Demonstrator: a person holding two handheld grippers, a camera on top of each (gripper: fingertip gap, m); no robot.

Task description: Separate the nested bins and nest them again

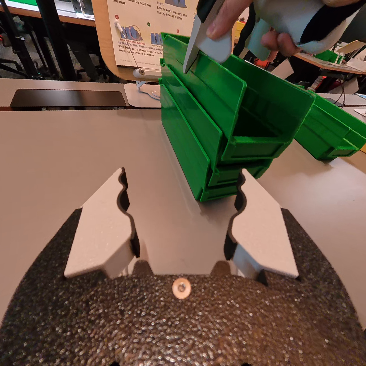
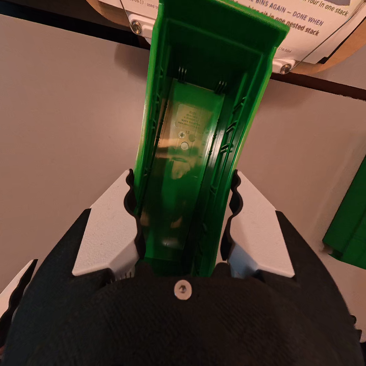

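A stack of nested green bins (image 1: 190, 150) stands on the grey table (image 1: 79, 158), just ahead and right of my left gripper (image 1: 182, 170), which is open and empty; its right finger is close to the stack's near end. The top bin (image 1: 223, 103) sits tilted in the stack with its far end raised. My right gripper (image 1: 198, 59) comes down from above onto that far end. In the right wrist view the right gripper (image 2: 183, 172) straddles this top bin (image 2: 198, 118), with its pads against both outer side walls.
A separate green bin (image 1: 326, 134) lies on the table to the right of the stack; it also shows in the right wrist view (image 2: 348, 227). An instruction board (image 1: 142, 29) on a stand is behind the stack. A dark recess (image 1: 67, 98) is at the back left.
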